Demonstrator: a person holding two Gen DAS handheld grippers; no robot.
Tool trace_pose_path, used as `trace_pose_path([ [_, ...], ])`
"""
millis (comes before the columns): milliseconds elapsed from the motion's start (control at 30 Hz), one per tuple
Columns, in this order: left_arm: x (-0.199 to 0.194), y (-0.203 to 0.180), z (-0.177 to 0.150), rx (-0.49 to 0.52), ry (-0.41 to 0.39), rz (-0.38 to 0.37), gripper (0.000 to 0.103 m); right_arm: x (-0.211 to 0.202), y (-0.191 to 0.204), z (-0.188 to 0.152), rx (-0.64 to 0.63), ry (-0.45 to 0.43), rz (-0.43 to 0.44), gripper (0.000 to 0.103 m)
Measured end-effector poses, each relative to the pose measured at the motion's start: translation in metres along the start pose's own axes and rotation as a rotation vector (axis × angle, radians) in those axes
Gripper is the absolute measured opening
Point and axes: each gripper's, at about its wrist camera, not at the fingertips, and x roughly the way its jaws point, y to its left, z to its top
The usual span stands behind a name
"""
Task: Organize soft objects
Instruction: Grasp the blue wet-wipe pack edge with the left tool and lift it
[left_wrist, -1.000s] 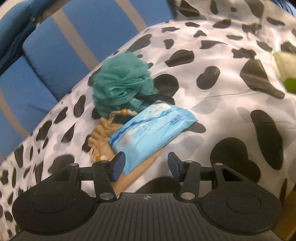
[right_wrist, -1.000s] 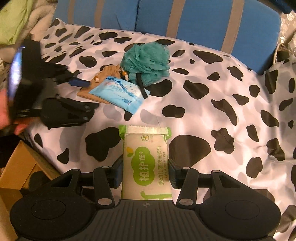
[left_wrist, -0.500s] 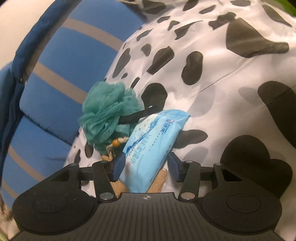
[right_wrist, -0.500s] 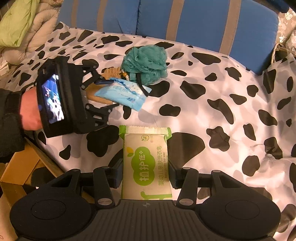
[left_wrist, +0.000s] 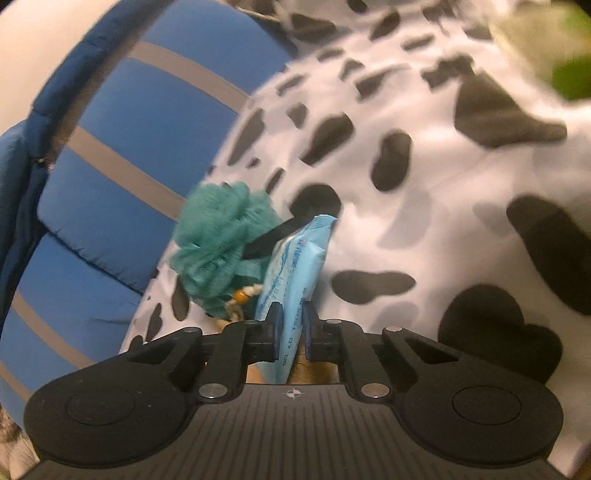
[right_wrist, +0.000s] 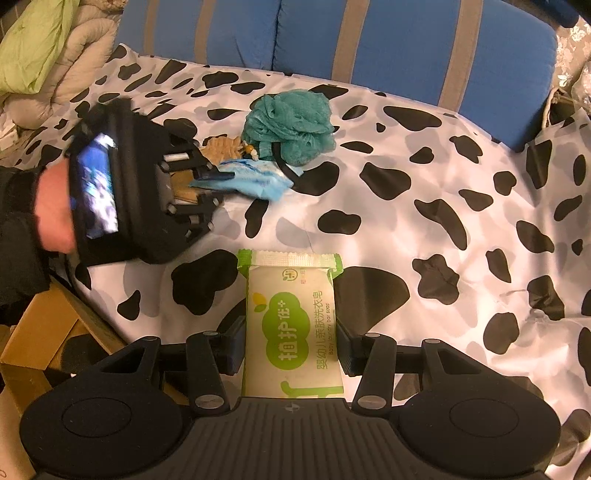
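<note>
Left hand-held gripper (left_wrist: 291, 330) is pinching the near end of the blue wipes pack (left_wrist: 295, 266), its jaws having just been closing on it, likely to lift it away from the teal bath pouf (left_wrist: 221, 243) and tan pouch (right_wrist: 218, 147) beside it. Right hand-held gripper (right_wrist: 291, 349) is clamping a green-and-white soap bar (right_wrist: 291, 325), which is sticking forward between its fingers above the spotted bedcover (right_wrist: 461, 206).

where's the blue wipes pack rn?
Left wrist view, centre: blue wipes pack pinched in the left gripper, beside the teal bath pouf on the spotted cover.
</note>
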Motion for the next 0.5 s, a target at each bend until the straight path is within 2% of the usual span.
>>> trace_pose_path([
  [200,-0.021,0.036,-0.004,-0.169,-0.041,-0.03,0.01,0.004,0.002,0.006,0.008,-0.007,-0.017,0.051],
  [333,-0.031,0.059,-0.012,-0.313,-0.044,-0.104,0.009,0.007,0.008,0.011,0.0,-0.01,-0.019,0.051],
  [500,-0.043,0.08,-0.024,-0.439,-0.032,-0.184,0.009,0.011,0.017,0.017,-0.013,-0.012,-0.015,0.051],
])
